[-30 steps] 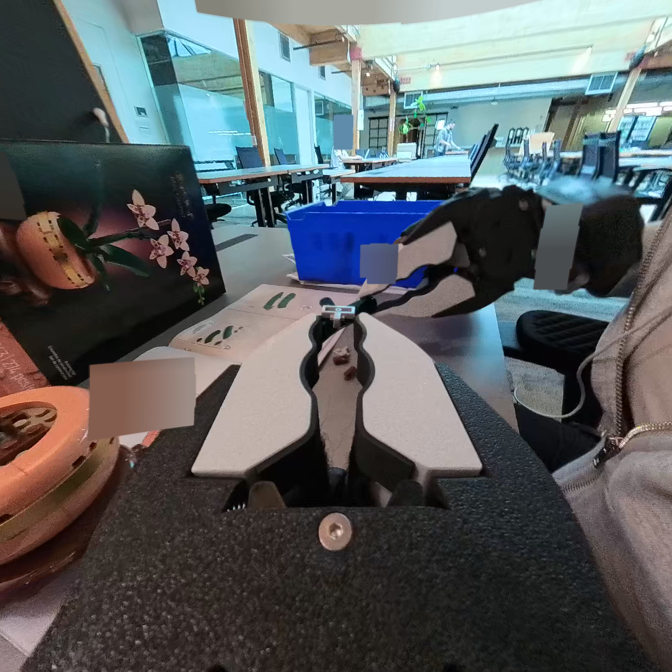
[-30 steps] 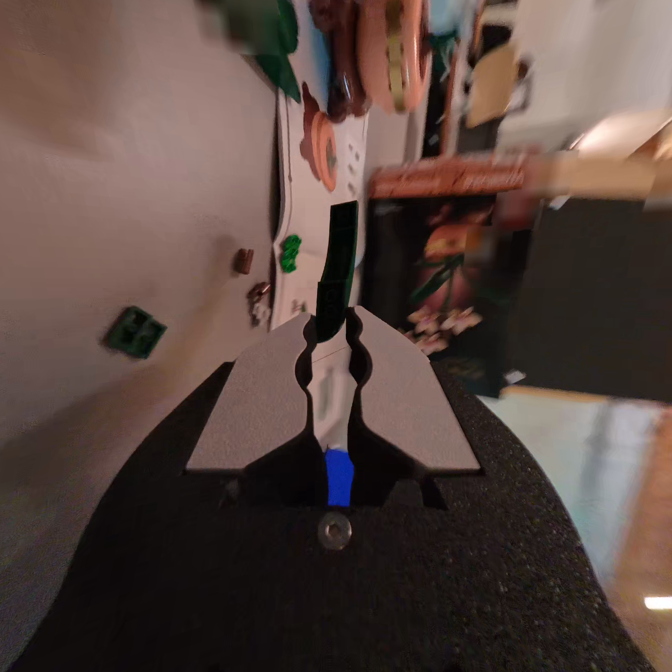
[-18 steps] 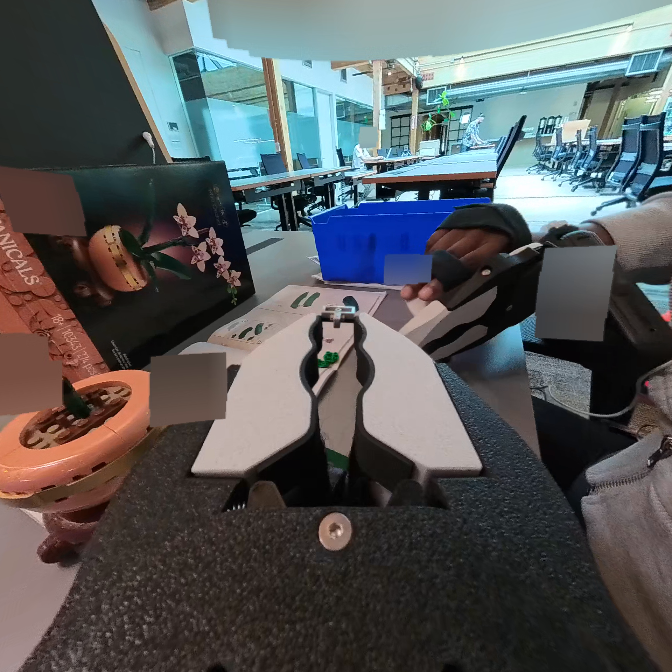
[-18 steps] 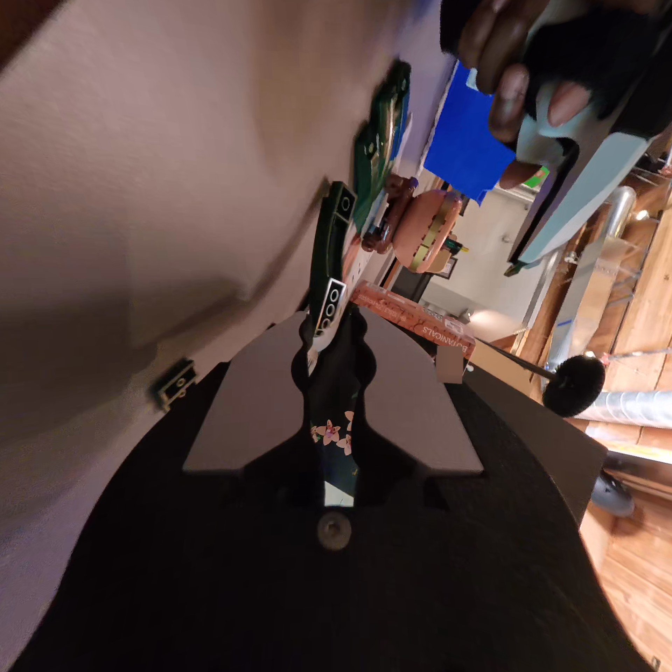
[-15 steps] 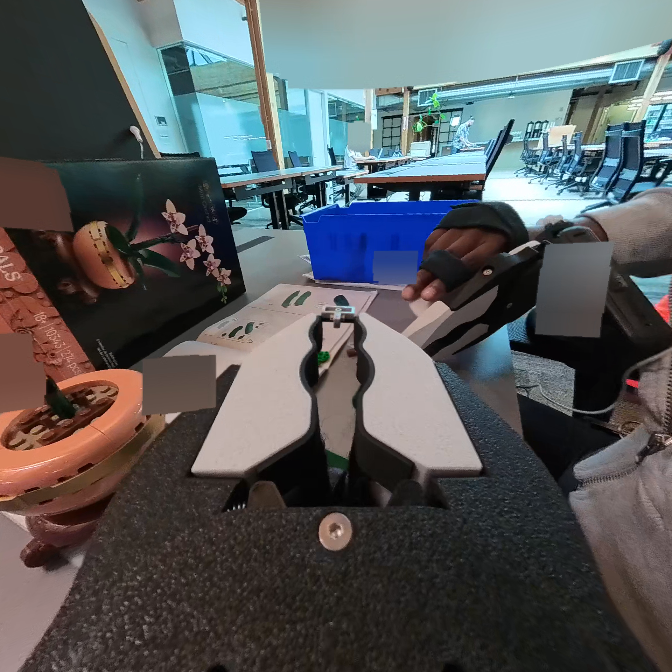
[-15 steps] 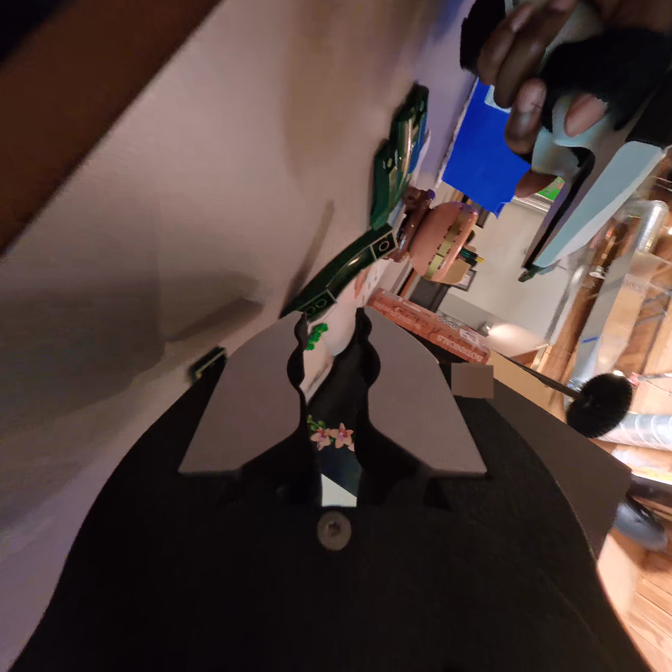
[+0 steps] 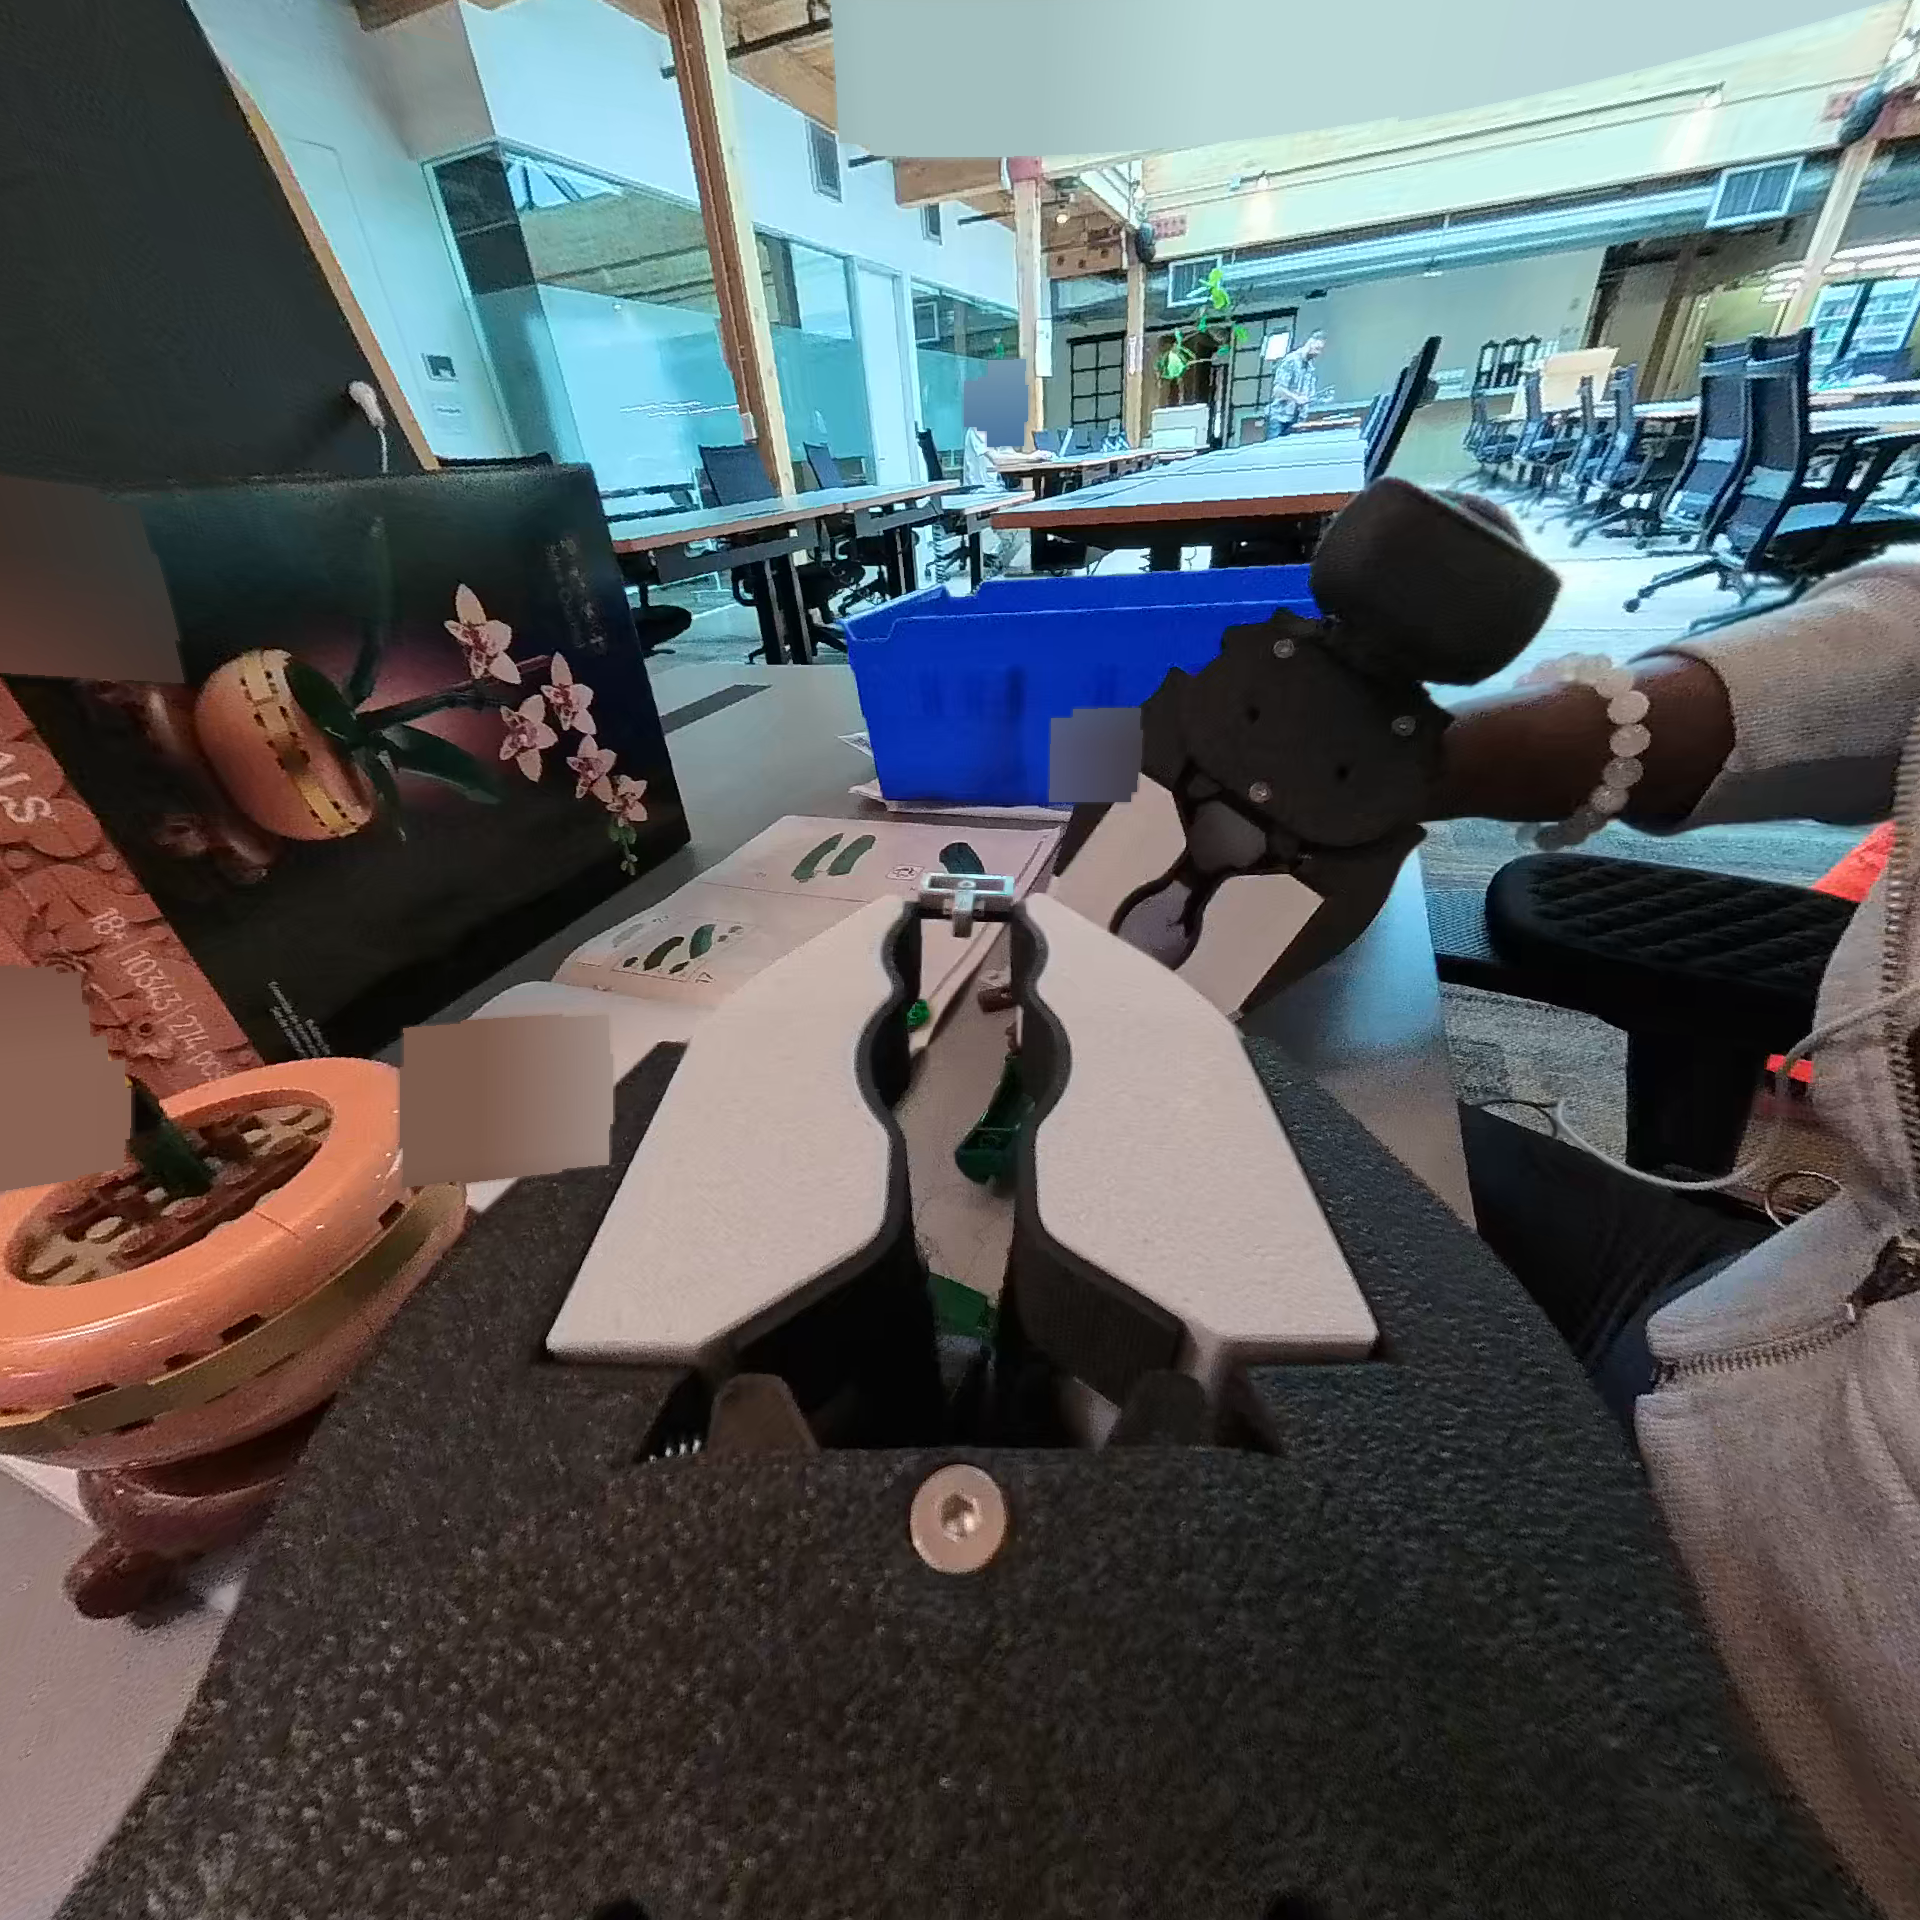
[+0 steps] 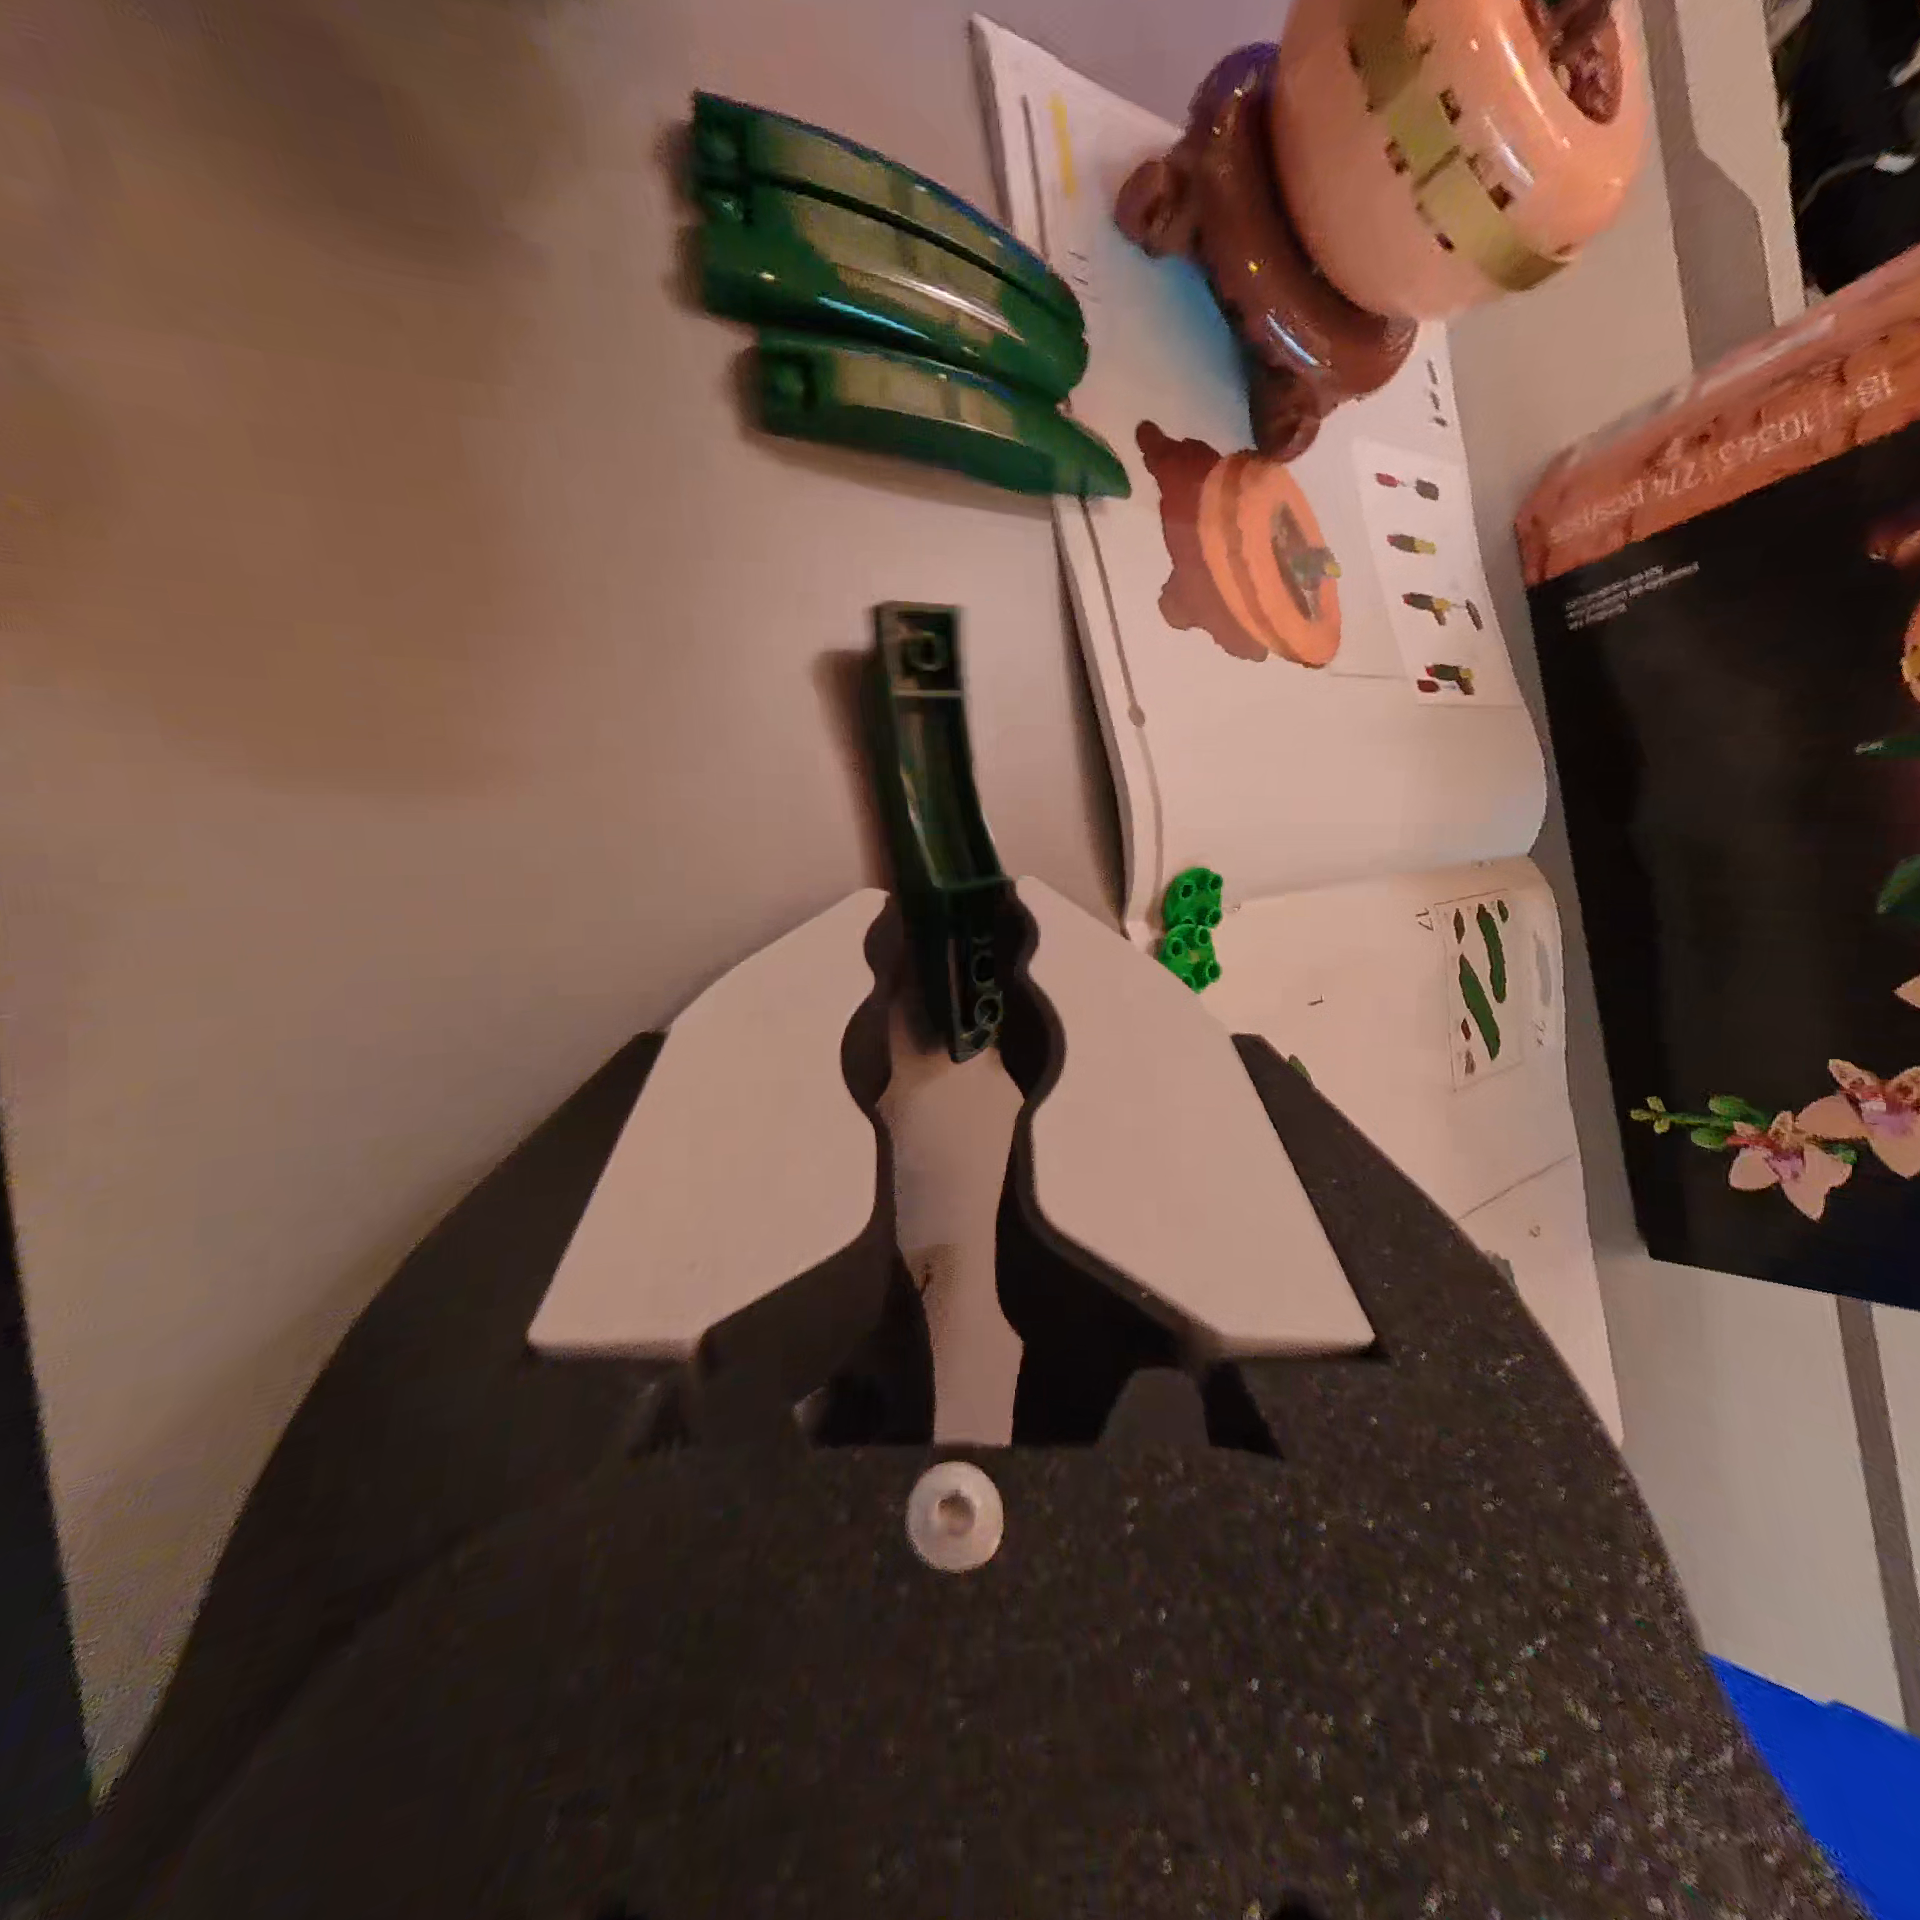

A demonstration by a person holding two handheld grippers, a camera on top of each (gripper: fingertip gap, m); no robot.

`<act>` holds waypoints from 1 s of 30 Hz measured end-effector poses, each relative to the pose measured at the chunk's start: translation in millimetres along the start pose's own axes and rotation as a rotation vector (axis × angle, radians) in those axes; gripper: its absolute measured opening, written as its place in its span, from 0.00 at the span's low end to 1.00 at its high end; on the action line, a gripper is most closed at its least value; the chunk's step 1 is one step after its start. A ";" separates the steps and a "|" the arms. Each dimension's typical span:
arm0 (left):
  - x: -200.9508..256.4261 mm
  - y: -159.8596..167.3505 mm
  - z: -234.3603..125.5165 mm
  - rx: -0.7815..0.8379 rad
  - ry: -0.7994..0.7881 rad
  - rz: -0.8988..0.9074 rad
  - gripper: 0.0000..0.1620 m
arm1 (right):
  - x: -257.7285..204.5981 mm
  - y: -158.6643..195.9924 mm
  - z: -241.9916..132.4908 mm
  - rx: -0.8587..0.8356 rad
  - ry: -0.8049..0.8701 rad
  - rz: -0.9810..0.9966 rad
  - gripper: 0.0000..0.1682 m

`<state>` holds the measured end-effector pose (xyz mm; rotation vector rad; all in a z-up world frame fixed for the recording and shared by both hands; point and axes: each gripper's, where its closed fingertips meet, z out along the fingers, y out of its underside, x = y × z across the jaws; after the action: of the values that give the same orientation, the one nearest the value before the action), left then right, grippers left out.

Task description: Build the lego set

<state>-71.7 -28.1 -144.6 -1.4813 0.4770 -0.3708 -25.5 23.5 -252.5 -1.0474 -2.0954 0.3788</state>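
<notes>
My left gripper (image 7: 966, 909) is shut on a small grey piece (image 7: 966, 891) at its fingertips, held above the table. The peach and brown flower pot (image 7: 187, 1236) stands close on its left, with a dark green stem in it. My right gripper (image 8: 951, 904) looks down on the table and is shut on the near end of a dark green curved leaf piece (image 8: 925, 769), which points away from it. In the left wrist view the right gripper (image 7: 1236, 914) hangs tips down just right of my left fingers. The pot (image 8: 1455, 156) shows far right in the right wrist view.
Three dark green leaves (image 8: 883, 291) lie side by side on the table. Bright green small pieces (image 8: 1190, 935) sit at the edge of the open instruction booklet (image 8: 1299, 779). The set's box (image 7: 395, 748) stands at the left. A blue bin (image 7: 987, 707) is behind. About 12 centimeters separates my left fingertips from my right. About 11 centimeters separates my left fingertips from the pot (image 8: 1455, 156).
My right gripper has turned to look down on the table, and the leaf piece, skewed at its left tip half a second ago, now sits straight between its jaws. The left gripper has barely moved.
</notes>
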 end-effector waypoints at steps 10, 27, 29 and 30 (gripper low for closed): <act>-0.7 1.9 -0.3 0.009 0.037 -0.056 0.09 | -24.0 -40.3 -26.0 0.077 -0.771 0.663 0.01; -9.1 -4.7 -9.6 0.078 0.036 -0.080 0.09 | 18.9 -17.8 -12.1 -0.012 -0.523 0.636 0.18; -9.4 -3.4 -9.3 0.072 0.033 -0.074 0.09 | 13.4 -15.3 -11.2 -0.050 -0.402 0.572 0.27; -9.4 -1.7 -8.8 0.064 0.033 -0.071 0.09 | 8.4 -13.5 -9.4 -0.069 -0.335 0.544 0.30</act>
<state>-84.2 -30.9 -142.4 -1.4341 0.4356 -0.4627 -29.4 21.1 -234.6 -1.6942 -2.0881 0.7980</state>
